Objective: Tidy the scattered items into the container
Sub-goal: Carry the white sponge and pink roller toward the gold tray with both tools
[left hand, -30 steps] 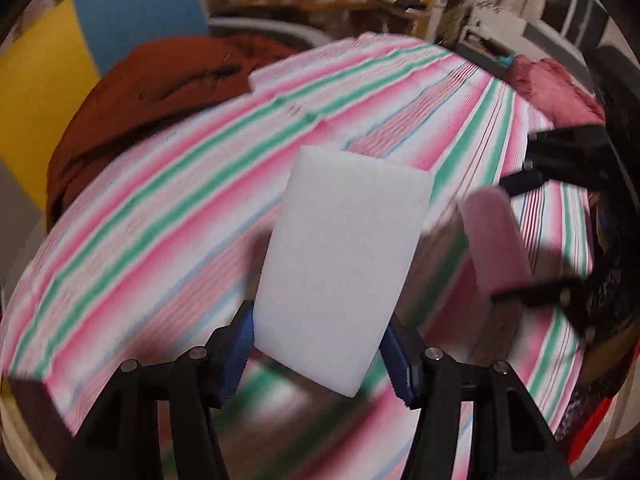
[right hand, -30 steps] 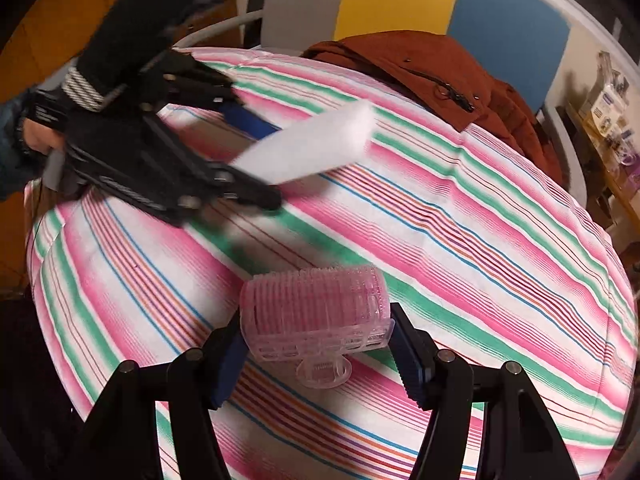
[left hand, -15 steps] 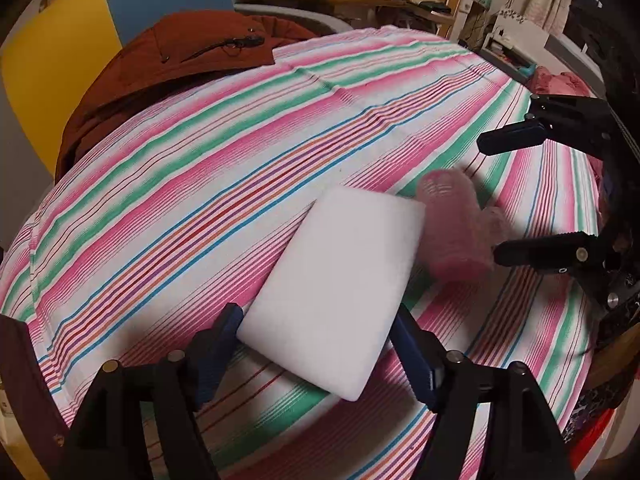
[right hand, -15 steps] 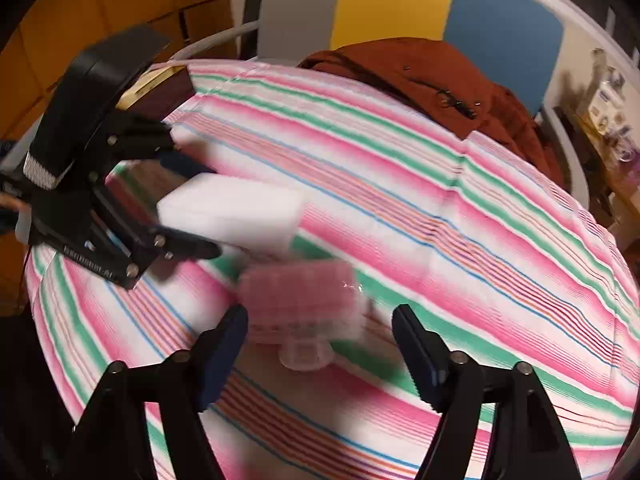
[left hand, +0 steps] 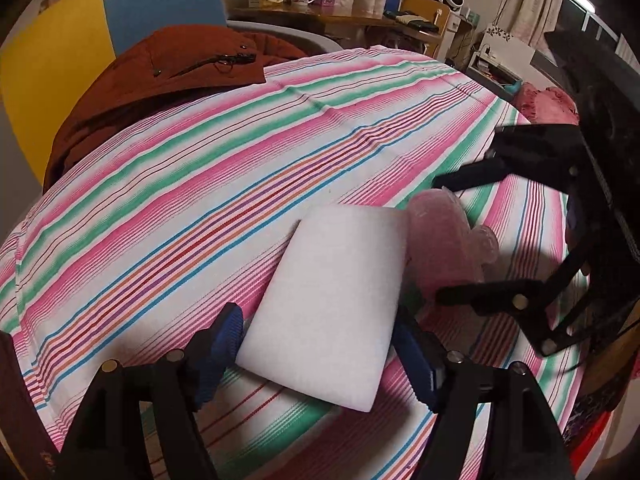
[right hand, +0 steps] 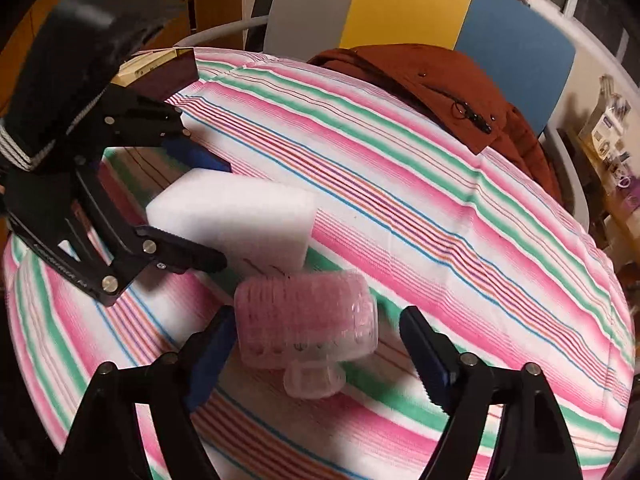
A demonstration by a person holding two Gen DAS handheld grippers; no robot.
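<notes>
With both items lying loose on the striped cloth and no container visible in either view, the step reads as re-gripping each squarely before lifting; centre the pads on opposite faces. Left tool [left hand: 318, 354] stands open, white foam block [left hand: 332, 300] flat between its blue pads, not pressed. Right tool [right hand: 316, 354] is closing but not yet pinching, pink hair roller [right hand: 306, 320] between its pads, just beside the block's near edge.
</notes>
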